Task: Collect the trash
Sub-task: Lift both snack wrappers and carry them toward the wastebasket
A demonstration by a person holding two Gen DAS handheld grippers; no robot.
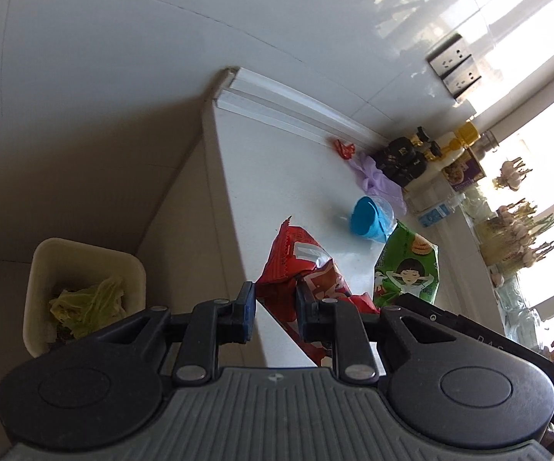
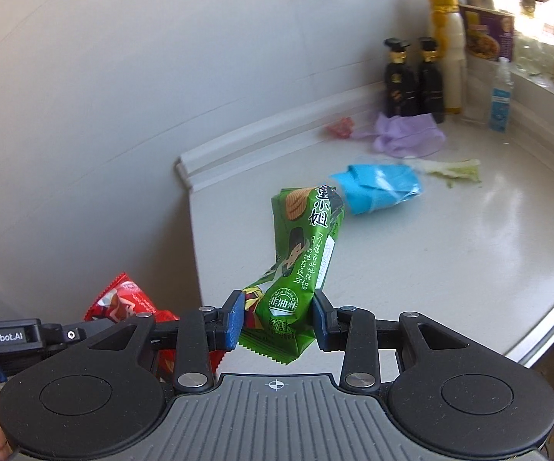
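At the far left, your bin (image 1: 85, 292) on the floor beside the desk (image 1: 277, 176) already holds some pale green leaf scraps, so a little of the job looks done, but most is left. On the desk a small red scrap (image 2: 340, 127) lies by the back ledge, a purple bag (image 2: 407, 132) sits in front of the dark bottles (image 2: 411, 80), a blue wrapper (image 2: 377, 188) is near the middle, and a lettuce leaf (image 2: 453, 169) lies just beyond it. Your left gripper (image 1: 275, 317) hangs at the desk's edge with the red packet (image 1: 307, 269); its jaws stand partly apart, the right one against the packet, and you cannot tell from here whether they truly pinch it. Your right gripper (image 2: 279, 322) has its jaws closed on the lower end of the green packet (image 2: 304, 253), which stands up from the grip, apparently lifted clear of the desk. Both packets have yet to reach the bin.
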